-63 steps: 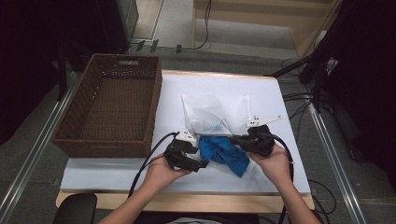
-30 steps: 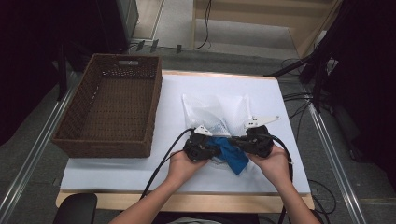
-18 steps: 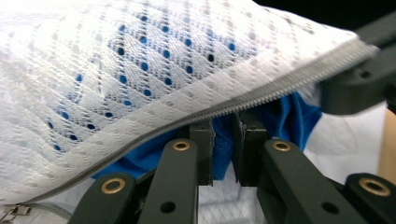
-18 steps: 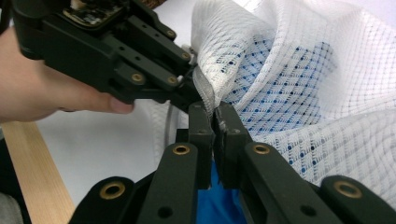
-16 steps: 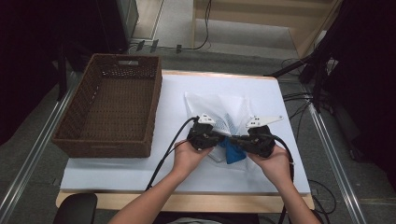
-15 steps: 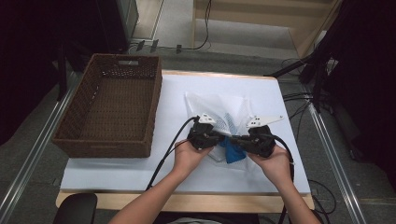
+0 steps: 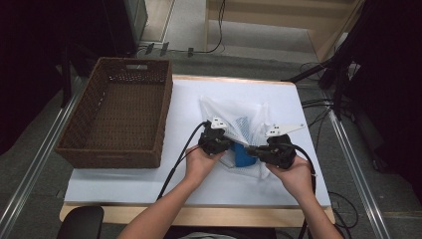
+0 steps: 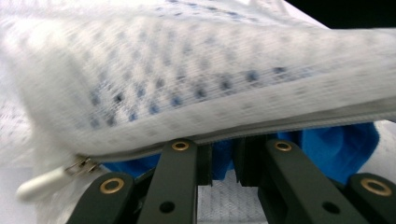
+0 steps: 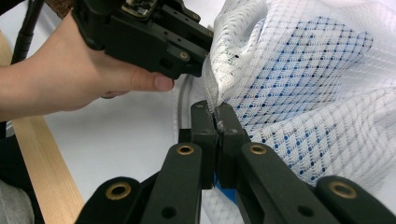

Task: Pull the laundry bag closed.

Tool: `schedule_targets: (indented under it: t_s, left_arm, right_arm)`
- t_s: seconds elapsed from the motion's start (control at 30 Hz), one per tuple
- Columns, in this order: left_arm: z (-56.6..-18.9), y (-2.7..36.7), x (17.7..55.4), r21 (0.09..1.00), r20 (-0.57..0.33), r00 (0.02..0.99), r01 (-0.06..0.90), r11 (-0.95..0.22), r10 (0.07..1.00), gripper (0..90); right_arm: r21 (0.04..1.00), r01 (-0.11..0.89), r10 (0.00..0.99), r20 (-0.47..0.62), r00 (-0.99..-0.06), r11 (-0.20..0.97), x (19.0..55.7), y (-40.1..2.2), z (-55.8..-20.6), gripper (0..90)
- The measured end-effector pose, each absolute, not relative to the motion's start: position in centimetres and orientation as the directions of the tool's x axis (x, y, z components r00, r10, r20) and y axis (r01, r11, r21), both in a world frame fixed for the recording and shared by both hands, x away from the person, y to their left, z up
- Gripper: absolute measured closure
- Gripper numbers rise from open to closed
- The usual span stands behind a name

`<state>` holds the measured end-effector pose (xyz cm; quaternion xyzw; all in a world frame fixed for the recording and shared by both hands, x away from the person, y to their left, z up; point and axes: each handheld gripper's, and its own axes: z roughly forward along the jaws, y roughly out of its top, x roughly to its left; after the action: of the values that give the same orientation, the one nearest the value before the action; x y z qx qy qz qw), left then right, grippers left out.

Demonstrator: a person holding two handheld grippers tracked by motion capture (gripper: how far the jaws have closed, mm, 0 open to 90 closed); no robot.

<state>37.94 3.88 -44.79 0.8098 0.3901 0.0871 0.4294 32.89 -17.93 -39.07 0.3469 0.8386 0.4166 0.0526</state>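
Observation:
A white mesh bag [image 7: 233,115] lies at the middle of the table, its near edge lifted. A blue cloth [image 7: 242,155] sits at its mouth between my two grippers. My left gripper [image 7: 222,142] is shut on the bag's zippered edge. In the left gripper view the mesh bag [image 8: 187,70] drapes over the left gripper [image 8: 223,147], the blue cloth [image 8: 336,142] shows under it, and the white zipper pull [image 8: 44,184] hangs at left. My right gripper [image 7: 259,151] is shut on the same edge. In the right gripper view, that right gripper [image 9: 217,114] pinches the seam of the mesh bag [image 9: 303,70].
A brown wicker basket [image 7: 119,117] stands at the table's left. The white tabletop [image 7: 149,184] has free room in front and at the far side. Cables trail from both grippers toward the near edge. The wooden table edge [image 9: 42,158] runs close behind my hands.
My left gripper has moved right and away from me to the bag's mouth and shut on its edge. The bag's edge has lifted and now covers most of the blue cloth.

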Motion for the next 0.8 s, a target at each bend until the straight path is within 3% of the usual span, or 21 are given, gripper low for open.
schedule_targets:
  t_s: [0.27, 0.4, 0.67, 0.8]
  left_arm:
    - [-44.8, 4.1, 37.9, 0.727, -0.236, 0.722, 0.576, -0.375, 0.651, 73.6]
    - [-44.0, 4.7, 37.3, 0.712, -0.215, 0.743, 0.564, -0.419, 0.634, 67.4]
    - [-42.4, 6.3, 35.7, 0.72, -0.235, 0.774, 0.545, -0.43, 0.588, 43.6]
    - [-42.1, 6.8, 34.7, 0.714, -0.244, 0.783, 0.544, -0.44, 0.572, 39.3]
  right_arm:
    - [0.719, 0.555, 0.648, 0.191, -0.737, 0.42, 33.4, -18.1, -39.7, 89.8]
    - [0.722, 0.556, 0.655, 0.19, -0.732, 0.412, 33.5, -18.3, -39.7, 89.7]
    - [0.723, 0.558, 0.661, 0.188, -0.727, 0.407, 33.6, -18.3, -39.7, 89.7]
    - [0.723, 0.558, 0.662, 0.188, -0.725, 0.406, 33.6, -18.3, -39.7, 89.7]
